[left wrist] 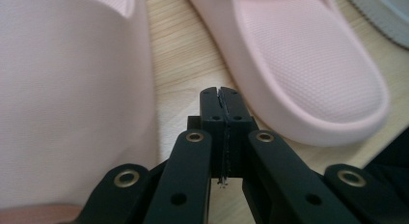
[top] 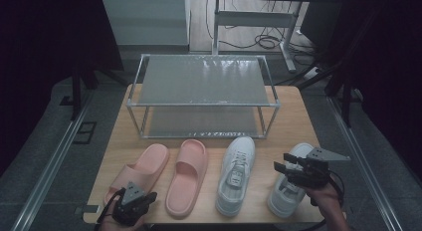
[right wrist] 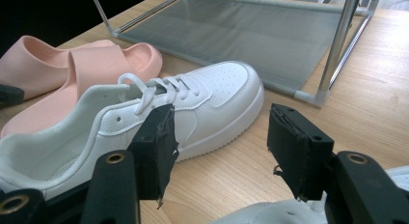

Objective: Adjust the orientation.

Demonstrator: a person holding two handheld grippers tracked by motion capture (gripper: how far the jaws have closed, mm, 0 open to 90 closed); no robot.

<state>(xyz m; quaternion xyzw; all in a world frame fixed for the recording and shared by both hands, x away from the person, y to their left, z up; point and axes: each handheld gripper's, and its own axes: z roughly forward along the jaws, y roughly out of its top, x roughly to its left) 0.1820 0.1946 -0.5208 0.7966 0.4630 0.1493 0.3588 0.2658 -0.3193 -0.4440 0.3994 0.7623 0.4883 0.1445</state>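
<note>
A: Start with the largest item.

B: Table (top: 298, 116), wooden. On its far half stands the rack (top: 201, 94), two mesh shelves in a metal frame, both shelves bare. I take the rack as the landmark for all places.

A: In front of the rack?

B: Four pieces of footwear in a row, toes towards it. From the rack's left corner going right: left slide (top: 142, 173), right slide (top: 188, 175), left sneaker (top: 236, 173), right sneaker (top: 291, 183). Slides pink, sneakers white, laces tied on the left one. All flat on the table, none touching the rack.

A: Tongs?

B: Left gripper (top: 132, 207) sits at the near table edge, well in front of the rack's left corner, over the heel of the left slide. Its own view shows the jaws pressed together with nothing between, tips in the gap between the two slides, above bare wood.

A: And the other?

B: Right gripper (top: 284, 167) is over the right sneaker, in front of the rack's right corner. Jaws wide apart, holding nothing; the left sneaker lies beyond them.
</note>
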